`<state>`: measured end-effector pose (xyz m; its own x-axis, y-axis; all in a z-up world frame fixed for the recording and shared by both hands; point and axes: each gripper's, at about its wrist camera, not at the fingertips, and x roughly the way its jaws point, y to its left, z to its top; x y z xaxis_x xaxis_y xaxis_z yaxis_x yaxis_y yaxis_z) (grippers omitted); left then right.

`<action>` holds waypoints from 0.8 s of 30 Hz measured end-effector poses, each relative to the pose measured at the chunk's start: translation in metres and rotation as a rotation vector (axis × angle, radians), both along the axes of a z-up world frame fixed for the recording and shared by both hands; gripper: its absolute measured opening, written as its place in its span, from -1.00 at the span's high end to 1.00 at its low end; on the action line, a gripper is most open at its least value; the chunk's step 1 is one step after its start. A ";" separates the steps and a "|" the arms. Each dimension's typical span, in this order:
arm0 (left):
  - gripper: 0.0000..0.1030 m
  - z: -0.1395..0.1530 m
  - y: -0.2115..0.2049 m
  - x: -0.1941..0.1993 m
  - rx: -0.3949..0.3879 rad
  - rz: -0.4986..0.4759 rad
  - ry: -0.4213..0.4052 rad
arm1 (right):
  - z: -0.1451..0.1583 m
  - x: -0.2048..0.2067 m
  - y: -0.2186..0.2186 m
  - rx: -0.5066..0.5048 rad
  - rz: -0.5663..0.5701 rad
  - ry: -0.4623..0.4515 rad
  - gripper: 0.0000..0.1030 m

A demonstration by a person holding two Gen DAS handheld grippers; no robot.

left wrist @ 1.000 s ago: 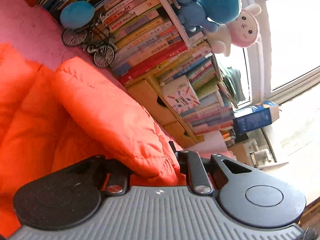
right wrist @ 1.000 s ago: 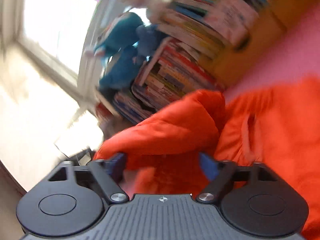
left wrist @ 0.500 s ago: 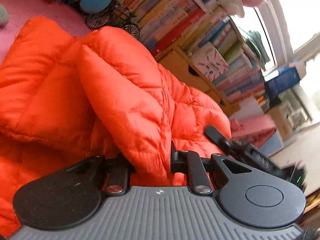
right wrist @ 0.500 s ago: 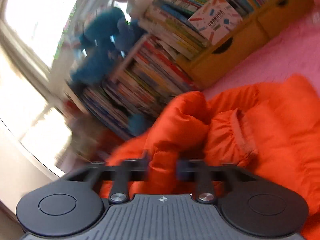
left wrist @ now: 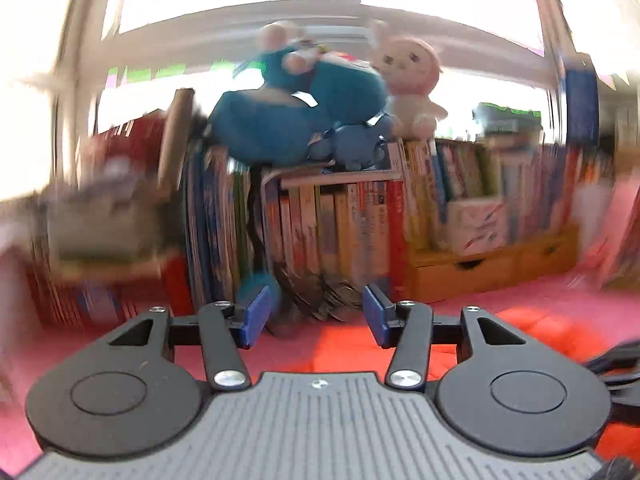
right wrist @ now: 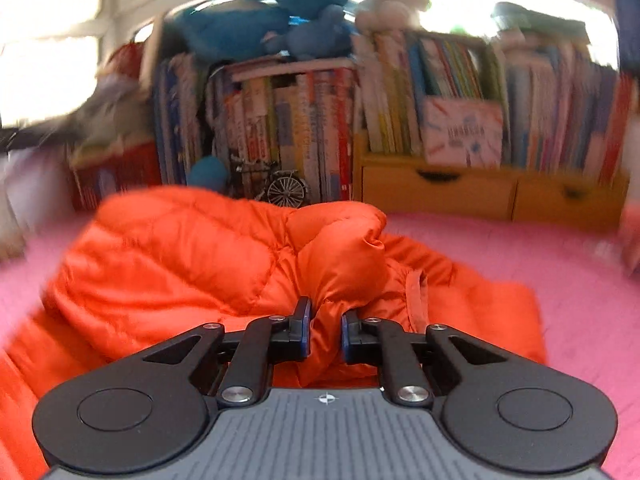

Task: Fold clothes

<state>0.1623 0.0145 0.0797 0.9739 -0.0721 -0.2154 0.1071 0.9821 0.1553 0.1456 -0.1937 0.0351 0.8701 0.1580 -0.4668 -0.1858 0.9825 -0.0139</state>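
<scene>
An orange puffer jacket [right wrist: 192, 264] lies bunched on the pink surface [right wrist: 560, 272]. My right gripper [right wrist: 323, 330] is shut on a fold of the jacket near its front edge, with fabric pinched between the blue pads. My left gripper [left wrist: 316, 314] is open and empty, held above the jacket [left wrist: 400, 344], which shows low in the left wrist view. That view is blurred.
A row of books [right wrist: 300, 128] and yellow wooden drawers [right wrist: 436, 188] line the back. Blue and pink plush toys [left wrist: 304, 108] sit on top. A small model bicycle [right wrist: 276, 188] and a teal ball [right wrist: 208, 174] stand behind the jacket. Bright windows lie beyond.
My left gripper let go of the jacket, opened and swung up to face the bookshelf. My right gripper stays closed on the jacket fold and has levelled out.
</scene>
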 end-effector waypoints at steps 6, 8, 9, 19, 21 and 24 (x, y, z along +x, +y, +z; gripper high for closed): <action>0.01 -0.069 -0.017 0.019 0.134 0.015 0.146 | -0.012 -0.021 0.023 -0.328 0.008 -0.113 0.56; 0.02 -0.081 -0.018 0.010 0.162 0.014 0.128 | -0.013 -0.028 0.023 -0.402 -0.003 -0.140 0.14; 0.03 -0.083 -0.018 0.008 0.164 0.012 0.127 | -0.012 -0.033 0.021 -0.429 -0.016 -0.163 0.03; -0.20 -0.088 -0.005 0.020 0.067 0.026 0.175 | -0.002 -0.022 0.079 -0.426 0.058 -0.311 -0.34; -0.32 -0.090 0.000 0.024 0.043 0.038 0.194 | -0.021 -0.007 0.091 -0.482 0.055 -0.270 -0.33; -0.43 -0.091 0.010 0.032 -0.004 0.039 0.225 | -0.042 0.009 0.091 -0.548 0.011 -0.224 -0.32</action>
<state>0.1940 0.0245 -0.0116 0.9034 -0.0365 -0.4273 0.1002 0.9868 0.1276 0.1548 -0.1031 -0.0065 0.9565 -0.0452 -0.2882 -0.1298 0.8188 -0.5591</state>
